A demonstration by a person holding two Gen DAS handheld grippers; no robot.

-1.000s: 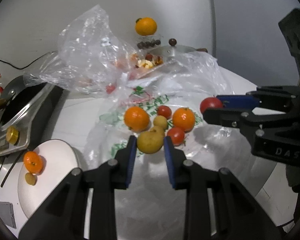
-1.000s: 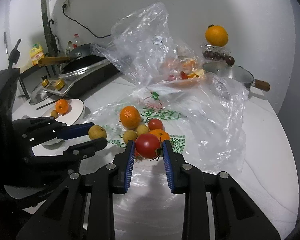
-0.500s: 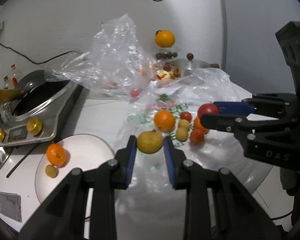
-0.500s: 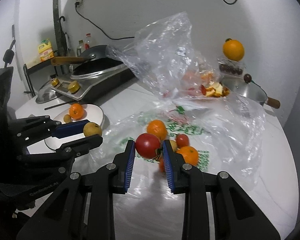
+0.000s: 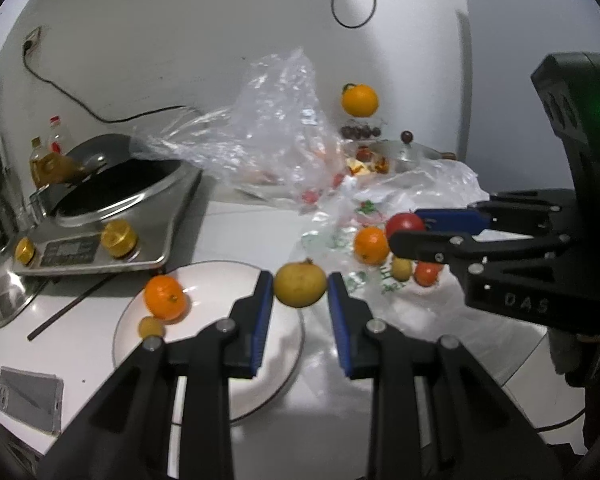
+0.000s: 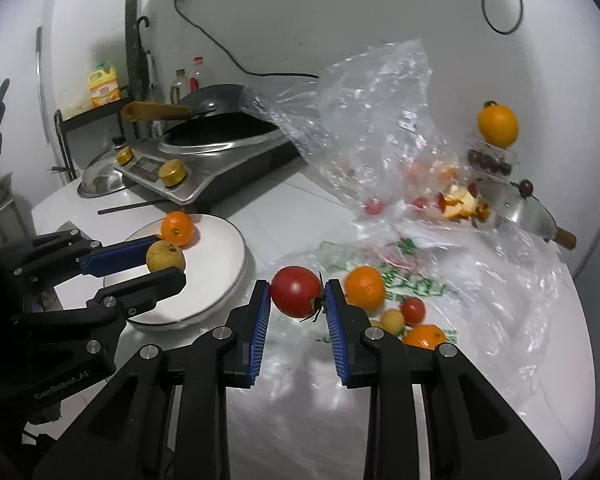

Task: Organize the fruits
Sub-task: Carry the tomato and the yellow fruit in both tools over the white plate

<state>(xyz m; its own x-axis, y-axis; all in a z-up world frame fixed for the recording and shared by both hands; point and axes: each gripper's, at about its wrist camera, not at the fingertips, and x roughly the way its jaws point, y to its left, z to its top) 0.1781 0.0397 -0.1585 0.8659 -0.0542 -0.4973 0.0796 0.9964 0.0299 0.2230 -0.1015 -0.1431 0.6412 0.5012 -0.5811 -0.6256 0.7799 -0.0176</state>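
Left gripper (image 5: 300, 292) pinches a yellow pear (image 5: 300, 290) over the white plate (image 5: 204, 292) rim — right gripper (image 6: 296, 294) clamps a red tomato (image 6: 295, 291) just beside that plate.

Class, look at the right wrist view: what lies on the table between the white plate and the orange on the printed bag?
In the right wrist view, only bare tabletop and the printed bag's edge separate the white plate from the orange.

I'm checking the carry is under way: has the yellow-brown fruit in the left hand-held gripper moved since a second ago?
Yes. The yellow-brown fruit has left the fruit pile on the plastic bag and now sits by the white plate's rim.
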